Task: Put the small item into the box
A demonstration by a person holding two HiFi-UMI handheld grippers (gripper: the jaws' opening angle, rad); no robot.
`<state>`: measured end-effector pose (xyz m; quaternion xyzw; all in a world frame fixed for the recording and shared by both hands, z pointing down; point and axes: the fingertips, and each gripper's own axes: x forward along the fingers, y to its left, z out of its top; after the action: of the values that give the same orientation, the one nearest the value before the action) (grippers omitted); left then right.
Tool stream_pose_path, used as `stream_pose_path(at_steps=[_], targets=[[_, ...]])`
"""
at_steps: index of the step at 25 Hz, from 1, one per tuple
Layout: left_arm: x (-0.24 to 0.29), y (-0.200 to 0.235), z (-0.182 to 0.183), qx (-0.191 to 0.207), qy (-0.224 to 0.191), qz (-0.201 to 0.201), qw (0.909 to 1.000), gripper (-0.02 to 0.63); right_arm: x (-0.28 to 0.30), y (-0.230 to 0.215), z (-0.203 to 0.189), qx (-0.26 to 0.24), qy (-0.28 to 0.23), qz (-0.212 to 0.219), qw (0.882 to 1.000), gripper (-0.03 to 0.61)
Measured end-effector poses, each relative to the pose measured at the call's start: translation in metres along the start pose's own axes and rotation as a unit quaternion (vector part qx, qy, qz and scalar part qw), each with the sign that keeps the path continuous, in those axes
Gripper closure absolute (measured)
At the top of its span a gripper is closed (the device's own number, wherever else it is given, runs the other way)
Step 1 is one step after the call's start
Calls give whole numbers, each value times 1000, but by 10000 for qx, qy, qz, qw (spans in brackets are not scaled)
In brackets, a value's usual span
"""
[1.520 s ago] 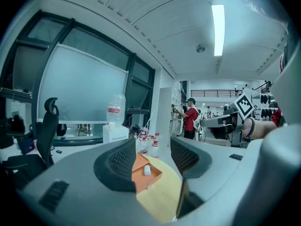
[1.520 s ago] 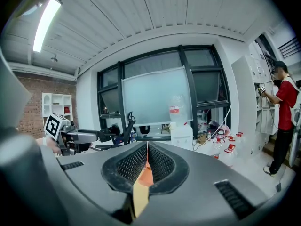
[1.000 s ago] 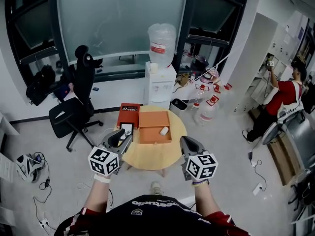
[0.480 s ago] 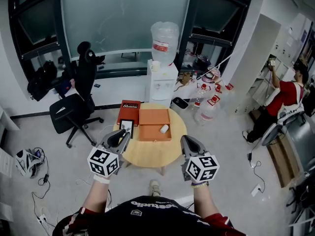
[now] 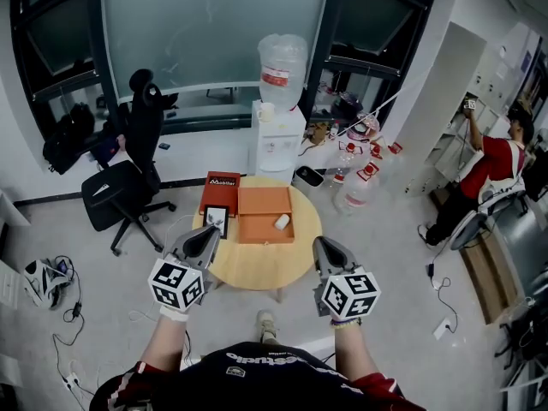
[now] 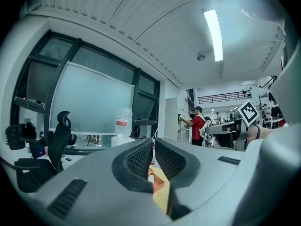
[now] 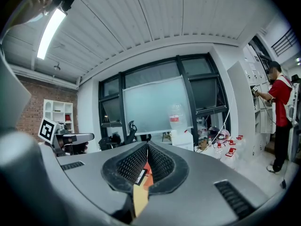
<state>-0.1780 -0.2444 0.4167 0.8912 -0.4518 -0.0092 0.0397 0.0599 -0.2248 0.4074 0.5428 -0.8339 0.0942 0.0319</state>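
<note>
An open orange box (image 5: 257, 204) lies on the round wooden table (image 5: 261, 268), and a small white item (image 5: 282, 222) rests inside it near its right wall. My left gripper (image 5: 204, 241) (image 6: 154, 142) hovers over the table's near left edge. Its jaws have just been closing and now stand shut with nothing between them. At the near right edge my right gripper (image 5: 324, 251) (image 7: 147, 147) is also shut and empty. Both grippers point level toward the box and stay short of it.
A red lid (image 5: 220, 194) and a small black-framed card (image 5: 216, 221) lie left of the box. Behind the table stands a water dispenser (image 5: 278, 135), with water bottles (image 5: 360, 182) on the floor. An office chair (image 5: 128, 174) is at left, a person (image 5: 488, 174) far right.
The left gripper's jaws have gone from apart to shut, with nothing caught in them. Both hands and the white item in the box have stayed where they were.
</note>
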Motion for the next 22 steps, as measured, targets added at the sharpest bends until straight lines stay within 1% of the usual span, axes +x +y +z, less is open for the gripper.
stream_pose_path(at_steps=[9,14,22], targets=[[-11,4,4,-34,-96,17,9999,597,0,-1,3,-140,-43,-83,9999,551],[-8,-1,-1,136,-28,42,9999,597,-1,1,1,-287,-17,-35,9996,552],[3,-13,1,113,-14,-89,9999,595,-7,-9,6,-246,-28,-94,9997,552]])
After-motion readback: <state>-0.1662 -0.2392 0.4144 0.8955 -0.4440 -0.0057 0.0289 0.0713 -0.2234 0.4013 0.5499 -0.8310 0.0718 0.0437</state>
